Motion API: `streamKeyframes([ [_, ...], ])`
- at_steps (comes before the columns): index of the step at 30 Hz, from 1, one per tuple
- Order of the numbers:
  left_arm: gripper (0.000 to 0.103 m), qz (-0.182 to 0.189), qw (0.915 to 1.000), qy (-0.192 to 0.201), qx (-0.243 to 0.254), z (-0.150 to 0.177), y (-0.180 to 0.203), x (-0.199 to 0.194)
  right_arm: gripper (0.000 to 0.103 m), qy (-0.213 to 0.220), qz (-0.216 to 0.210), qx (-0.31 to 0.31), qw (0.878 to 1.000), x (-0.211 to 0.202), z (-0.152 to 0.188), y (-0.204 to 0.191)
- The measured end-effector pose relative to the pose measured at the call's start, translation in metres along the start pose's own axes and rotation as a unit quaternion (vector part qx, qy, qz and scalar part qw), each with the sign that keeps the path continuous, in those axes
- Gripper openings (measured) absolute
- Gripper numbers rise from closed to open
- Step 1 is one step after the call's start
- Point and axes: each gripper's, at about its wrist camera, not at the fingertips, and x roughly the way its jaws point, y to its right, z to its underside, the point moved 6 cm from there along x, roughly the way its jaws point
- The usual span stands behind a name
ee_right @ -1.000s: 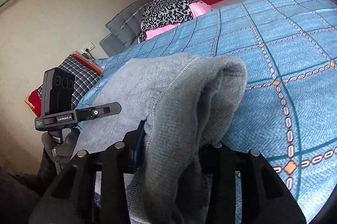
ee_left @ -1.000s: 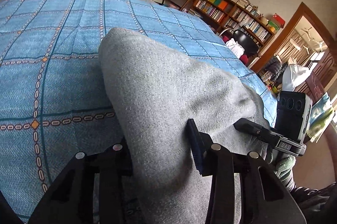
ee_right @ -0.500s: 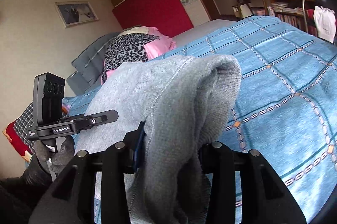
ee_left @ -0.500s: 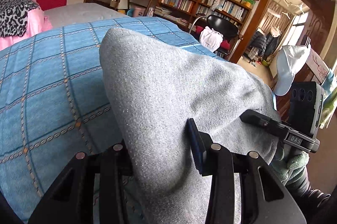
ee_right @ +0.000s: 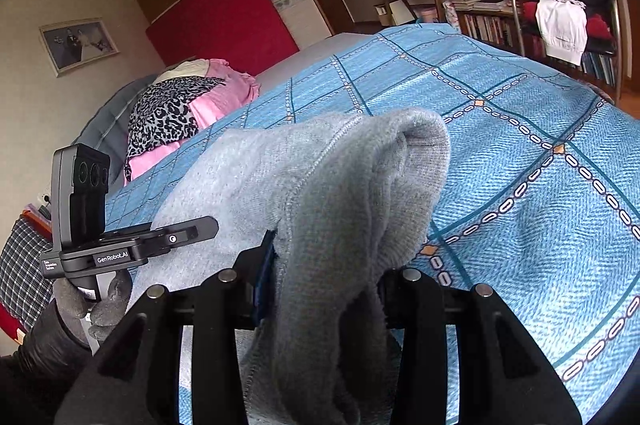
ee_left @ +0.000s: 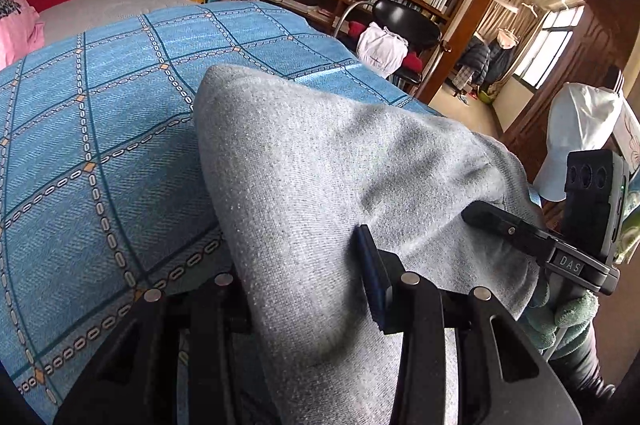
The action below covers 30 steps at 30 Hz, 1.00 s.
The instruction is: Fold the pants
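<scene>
**Grey sweatpants held up between both tools over the bed**

The grey sweatpants (ee_left: 320, 161) are thick, soft knit with a stitched seam, bunched into a rounded fold. The left tool (ee_left: 308, 289) is clamped on one bundle of the fabric, the right tool (ee_right: 320, 277) on another whose ribbed edge (ee_right: 424, 145) curls forward past its fingers. The cloth stretches sideways from one tool to the other, its long axis running across both views, raised above the blue checked bedspread (ee_left: 100, 129) that lies ahead of and beneath the tools.
</scene>
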Motion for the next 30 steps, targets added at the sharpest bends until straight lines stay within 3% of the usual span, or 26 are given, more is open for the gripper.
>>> streamKeyframes([
  [5,0.05,-0.002,0.9997,-0.022,-0.01,0.012,-0.014,0.018,0.044,-0.019,0.005,0.013,1.0,0.016,0.013,0.014],
  [7,0.062,-0.013,0.9997,-0.02,-0.01,0.016,-0.018,0.018,0.046,-0.02,0.008,0.014,1.0,0.017,0.015,0.015],
  [10,0.07,-0.031,0.9994,-0.015,-0.005,0.022,-0.02,0.014,0.051,-0.016,0.016,0.01,1.0,0.015,0.015,0.013],
  [16,0.071,-0.071,0.9973,0.002,0.015,0.038,-0.011,-0.012,0.055,0.025,0.059,0.002,0.998,-0.015,0.016,0.008],
  [21,0.071,-0.079,0.996,0.017,0.039,0.06,0.006,-0.037,0.056,0.064,0.109,-0.032,0.991,-0.052,0.027,-0.007],
  [28,0.071,-0.118,0.9914,0.021,0.053,0.084,0.011,-0.042,0.056,0.024,0.165,-0.052,0.985,-0.047,0.063,-0.01],
  [30,0.072,-0.134,0.989,0.02,0.058,0.086,0.01,-0.039,0.06,0.016,0.171,-0.051,0.984,-0.04,0.068,-0.005],
])
